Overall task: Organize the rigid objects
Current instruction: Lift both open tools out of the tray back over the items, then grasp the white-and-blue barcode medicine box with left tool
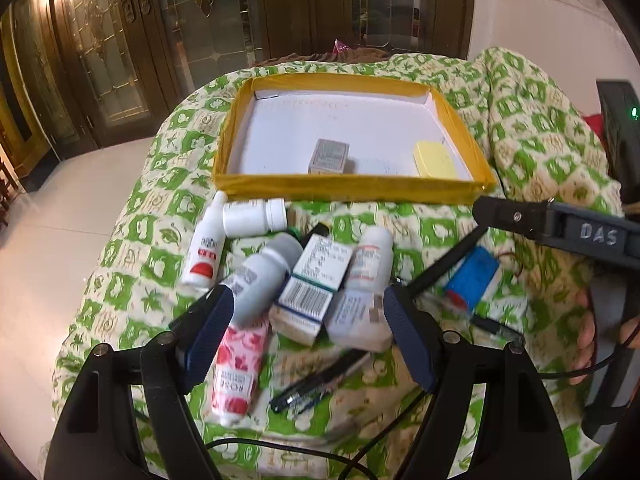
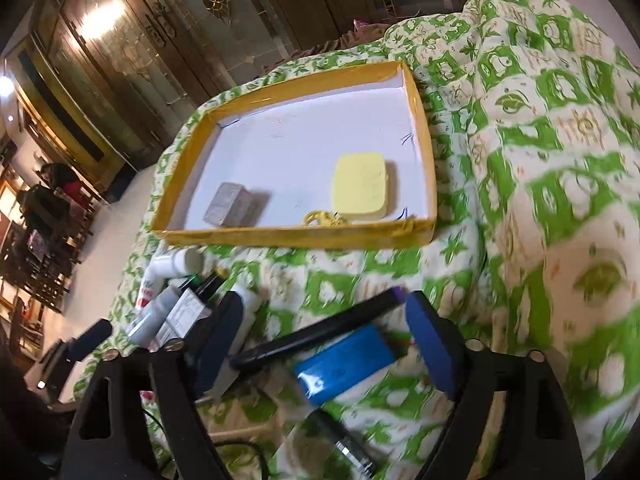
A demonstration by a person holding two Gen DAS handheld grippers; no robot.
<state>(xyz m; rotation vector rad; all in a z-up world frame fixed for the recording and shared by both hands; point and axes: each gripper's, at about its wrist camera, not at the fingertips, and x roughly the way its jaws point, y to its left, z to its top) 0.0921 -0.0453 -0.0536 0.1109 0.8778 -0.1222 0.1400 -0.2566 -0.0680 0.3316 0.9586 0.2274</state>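
Observation:
A yellow-rimmed tray (image 1: 348, 190) (image 2: 296, 238) with a white floor lies on the green patterned cloth. In it are a small grey box (image 1: 329, 156) (image 2: 230, 204) and a pale yellow case (image 1: 435, 159) (image 2: 360, 184). In front of the tray lies a pile: white bottles (image 1: 254, 216), a grey bottle (image 1: 266, 276), a barcode carton (image 1: 316, 282), a pink rose tube (image 1: 238, 372), pens (image 1: 320, 384). My left gripper (image 1: 310, 320) is open over this pile, holding nothing. My right gripper (image 2: 324, 336) is open above a blue block (image 2: 344, 364) (image 1: 474, 278) and a black stick (image 2: 316, 336).
The cloth-covered surface rises in a fold at the right (image 2: 540, 160). Black cables (image 1: 280, 448) run near the front edge. A white tiled floor (image 1: 48, 240) drops off to the left, with wooden doors (image 1: 120, 40) behind.

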